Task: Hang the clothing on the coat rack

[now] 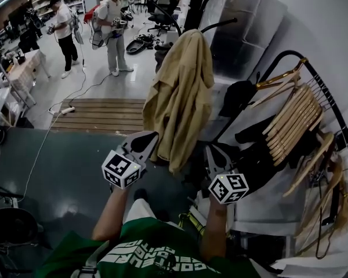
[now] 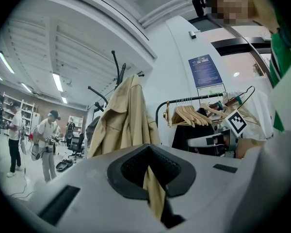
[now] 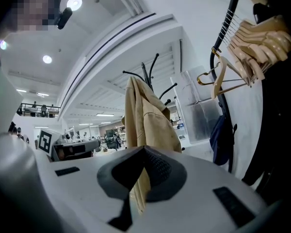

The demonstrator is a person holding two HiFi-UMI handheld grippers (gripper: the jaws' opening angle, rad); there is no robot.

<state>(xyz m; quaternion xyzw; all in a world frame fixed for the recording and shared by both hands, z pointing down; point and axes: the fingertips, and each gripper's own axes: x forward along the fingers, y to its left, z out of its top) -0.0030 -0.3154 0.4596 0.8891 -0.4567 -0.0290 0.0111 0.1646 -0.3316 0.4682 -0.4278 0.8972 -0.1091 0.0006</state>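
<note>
A tan jacket hangs by its collar from a hook of the black coat rack and drapes freely. My left gripper is shut, with its tip just below the jacket's left hem. My right gripper is also shut, beside the lower right edge. In the left gripper view the jacket hangs on the rack a short way ahead of the shut left gripper. The right gripper view shows the jacket beyond the shut right gripper. Tan shows in the slit behind each tip; the jacket is not pulled toward either.
A black garment rail at the right carries several wooden hangers and dark clothes. A wooden pallet lies on the floor at the left. Two people stand farther back among chairs and shelves.
</note>
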